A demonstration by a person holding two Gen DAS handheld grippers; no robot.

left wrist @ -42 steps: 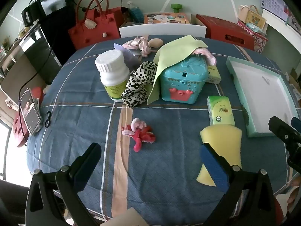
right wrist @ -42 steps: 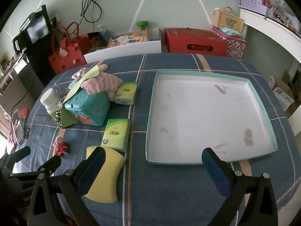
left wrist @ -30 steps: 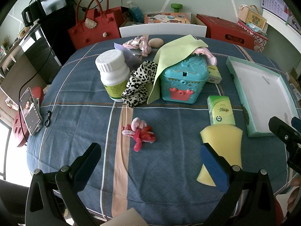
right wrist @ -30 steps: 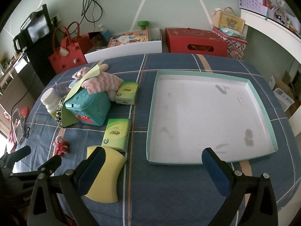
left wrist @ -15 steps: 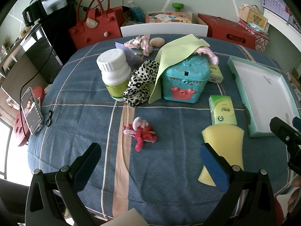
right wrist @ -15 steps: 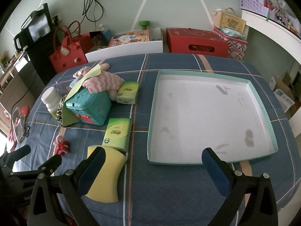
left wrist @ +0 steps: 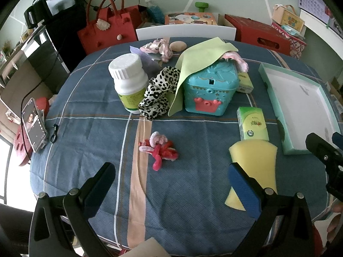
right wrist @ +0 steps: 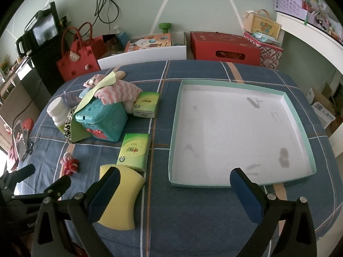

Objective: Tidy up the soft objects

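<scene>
- The left claw (left wrist: 171, 184) hangs above the near edge of the table (left wrist: 193, 203), its 2 fingers spread wide with nothing between them.
- The right claw (right wrist: 173, 184) is likewise spread and empty, above the near edge with its right finger in front of the tray's near rim.
- A yellow sponge (right wrist: 122, 199) lies flat by the near edge, partly behind the right claw's left finger (right wrist: 105, 192).
- A small red and pink plush toy (left wrist: 159, 147) lies alone on the cloth toward the near left part of the table.
- A green tissue pack (right wrist: 134, 151) lies just beyond the sponge; I cannot tell if they touch.
- The teal toy box (left wrist: 211, 91) stands near the table's middle, with a light green cloth (left wrist: 199, 60) draped over its top and left side.
- A pink fuzzy cloth (right wrist: 118, 93) rests on the box's far side, beside a 2nd tissue pack (right wrist: 146, 105).
- A leopard-print scrunchie (left wrist: 158, 94) sits between the box and a white bottle (left wrist: 129, 83), touching both.
- The white tray (right wrist: 238, 184) with mint rim fills the right side of the table, holding nothing.
</scene>
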